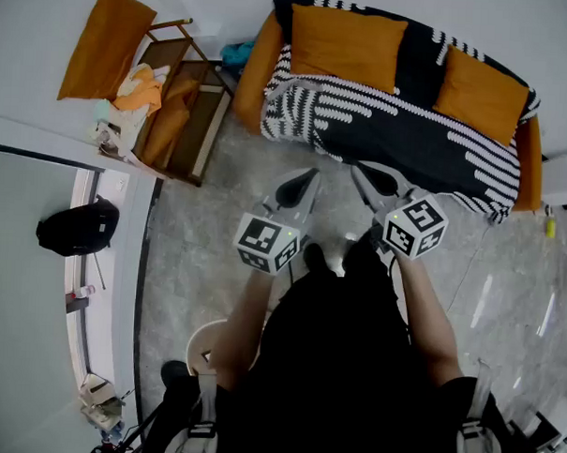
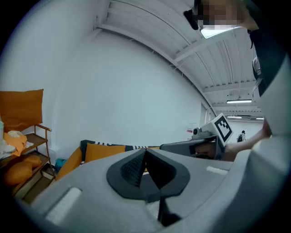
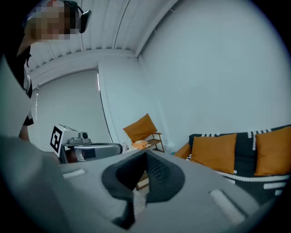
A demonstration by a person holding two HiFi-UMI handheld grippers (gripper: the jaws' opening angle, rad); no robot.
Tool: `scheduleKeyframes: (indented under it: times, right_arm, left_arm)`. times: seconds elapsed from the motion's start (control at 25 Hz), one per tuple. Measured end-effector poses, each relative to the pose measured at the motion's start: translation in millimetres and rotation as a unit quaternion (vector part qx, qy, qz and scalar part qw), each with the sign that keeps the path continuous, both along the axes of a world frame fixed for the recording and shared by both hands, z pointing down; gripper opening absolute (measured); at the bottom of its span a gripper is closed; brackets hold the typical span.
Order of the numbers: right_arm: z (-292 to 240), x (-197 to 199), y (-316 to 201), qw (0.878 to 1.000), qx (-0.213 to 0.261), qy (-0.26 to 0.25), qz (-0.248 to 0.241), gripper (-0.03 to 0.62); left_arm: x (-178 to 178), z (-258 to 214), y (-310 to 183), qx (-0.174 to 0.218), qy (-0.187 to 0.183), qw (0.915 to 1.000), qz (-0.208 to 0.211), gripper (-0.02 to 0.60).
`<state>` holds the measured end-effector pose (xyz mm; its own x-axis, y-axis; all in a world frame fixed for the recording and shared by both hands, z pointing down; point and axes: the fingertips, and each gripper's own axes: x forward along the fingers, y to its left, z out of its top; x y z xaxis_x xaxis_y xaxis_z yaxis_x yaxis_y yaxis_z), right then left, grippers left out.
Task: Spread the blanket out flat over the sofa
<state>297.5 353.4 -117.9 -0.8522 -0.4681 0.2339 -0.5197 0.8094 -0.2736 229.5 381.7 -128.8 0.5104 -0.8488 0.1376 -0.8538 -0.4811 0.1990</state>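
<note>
Against the white wall at the top of the head view, the orange sofa (image 1: 256, 68) carries the blanket (image 1: 400, 132), a black throw banded with rows of white dashes and edged in white. It covers the backrest and seat and hangs over the front edge. Toward the end nearest the wooden folding chair (image 1: 181, 104) it looks rumpled, its stripes bunched and folded, while the other end lies smoother. Two orange cushions (image 1: 348, 45) lean against the backrest on top of it. Both grippers are held over the grey floor (image 1: 219, 199), well apart from the sofa and pointing toward it. The left gripper (image 1: 307, 182) has its jaws pressed together with nothing between them, and the right gripper (image 1: 363, 177) likewise shows jaws closed and empty.
</note>
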Motion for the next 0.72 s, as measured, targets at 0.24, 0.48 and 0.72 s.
scheduleKeyframes:
  times: [0.24, 0.48, 0.72]
  right_arm:
    - [-2, -6, 4, 1.0, -0.007, -0.018, 0.0, 0.0]
    - [-7, -12, 14, 0.999, -0.021, -0.048, -0.001, 0.002]
    - [-4, -5, 16, 0.998, -0.025, -0.049, 0.016, 0.002]
  left_arm:
    - [-5, 2, 2, -0.004, -0.001, 1.0, 0.004, 0.011]
    - [-12, 3, 9, -0.004, -0.002, 1.0, 0.007, 0.011]
    - [-18, 6, 16, -0.006, -0.005, 0.9999, 0.007, 0.011]
